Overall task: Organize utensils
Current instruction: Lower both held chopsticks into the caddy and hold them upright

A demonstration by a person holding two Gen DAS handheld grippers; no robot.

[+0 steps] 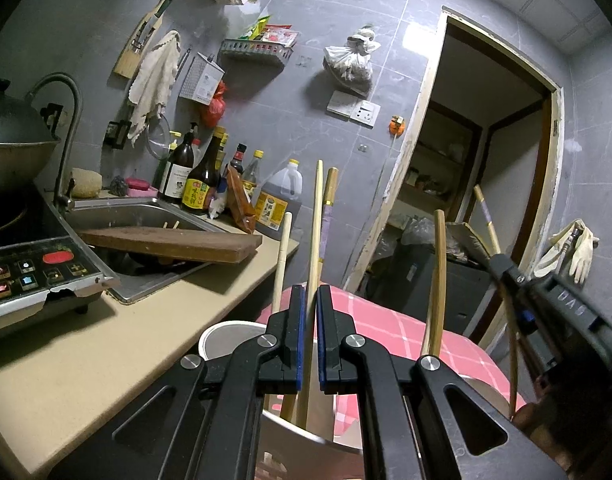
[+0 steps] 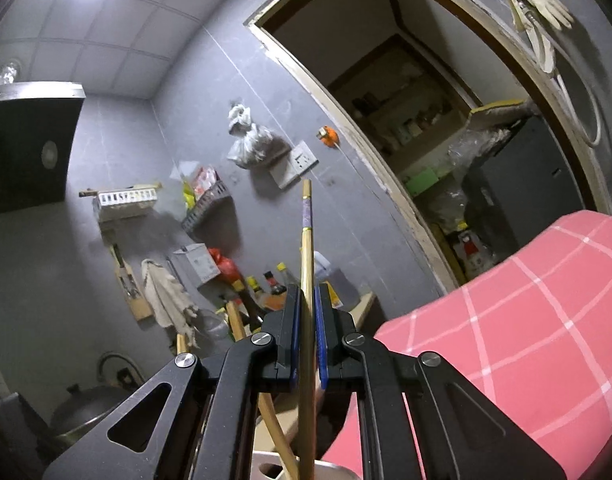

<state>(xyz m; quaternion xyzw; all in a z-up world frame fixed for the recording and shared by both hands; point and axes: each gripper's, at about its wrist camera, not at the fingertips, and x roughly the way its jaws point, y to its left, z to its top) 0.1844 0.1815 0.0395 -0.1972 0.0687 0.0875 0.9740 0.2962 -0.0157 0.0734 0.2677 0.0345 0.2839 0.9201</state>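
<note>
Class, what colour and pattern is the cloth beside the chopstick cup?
Pink with white checks: the cloth shows best in the right wrist view.

A: We see pale wooden chopsticks (image 1: 314,240) standing near upright in a white cup (image 1: 226,334); one curved stick (image 1: 437,280) leans apart.

B: We also see a purple-banded chopstick (image 2: 307,280); upright over the cup.

home kitchen, steel sink (image 1: 146,210), sauce bottles (image 1: 200,180), induction cooker (image 1: 34,272), range hood (image 2: 26,144)
</note>
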